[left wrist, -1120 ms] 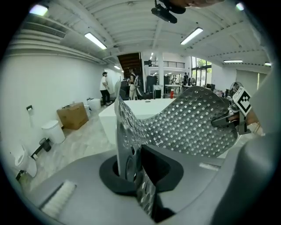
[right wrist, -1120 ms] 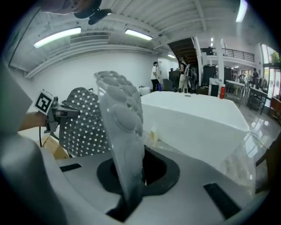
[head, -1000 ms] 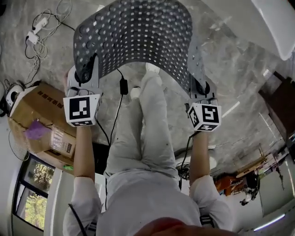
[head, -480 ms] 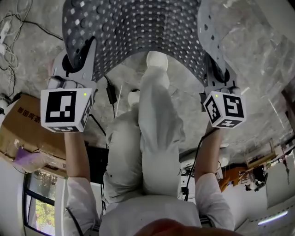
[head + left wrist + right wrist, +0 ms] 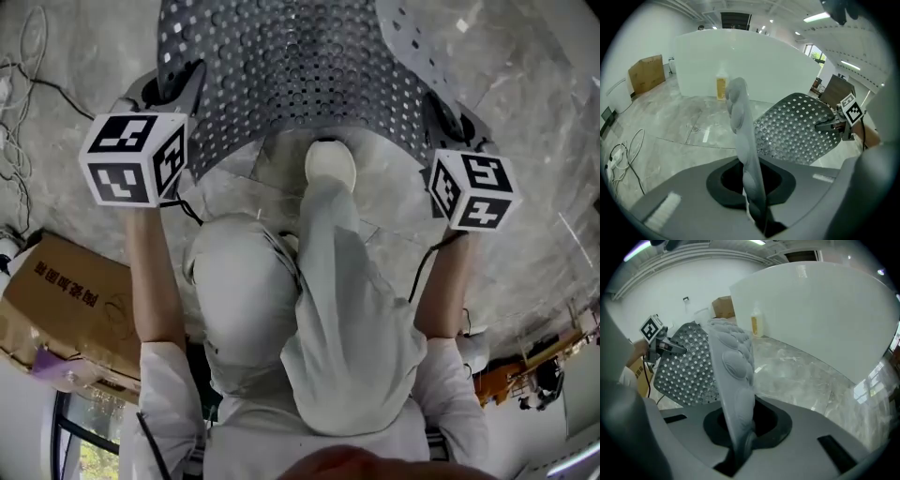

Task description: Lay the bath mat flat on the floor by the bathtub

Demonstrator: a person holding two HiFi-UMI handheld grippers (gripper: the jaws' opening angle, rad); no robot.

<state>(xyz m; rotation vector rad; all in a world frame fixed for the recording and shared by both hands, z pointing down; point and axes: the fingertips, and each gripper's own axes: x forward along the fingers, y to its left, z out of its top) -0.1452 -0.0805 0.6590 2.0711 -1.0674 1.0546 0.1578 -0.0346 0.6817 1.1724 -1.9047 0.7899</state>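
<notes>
1. The grey perforated rubber bath mat (image 5: 291, 75) hangs in the air over the marbled floor (image 5: 525, 216), spread between both claws. The left claw (image 5: 757, 213) is pinched nearly closed on one edge, and the right claw (image 5: 738, 451) likewise on the opposite edge.
2. Judgement: hold both grips level and lower the far edge first toward the white bathtub (image 5: 740, 56), so the mat lands without a fold.
3. The floor ahead looks open. A yellow bottle (image 5: 721, 88) stands by the tub, and the person's white shoe (image 5: 330, 161) is near the mat's rear edge.
</notes>
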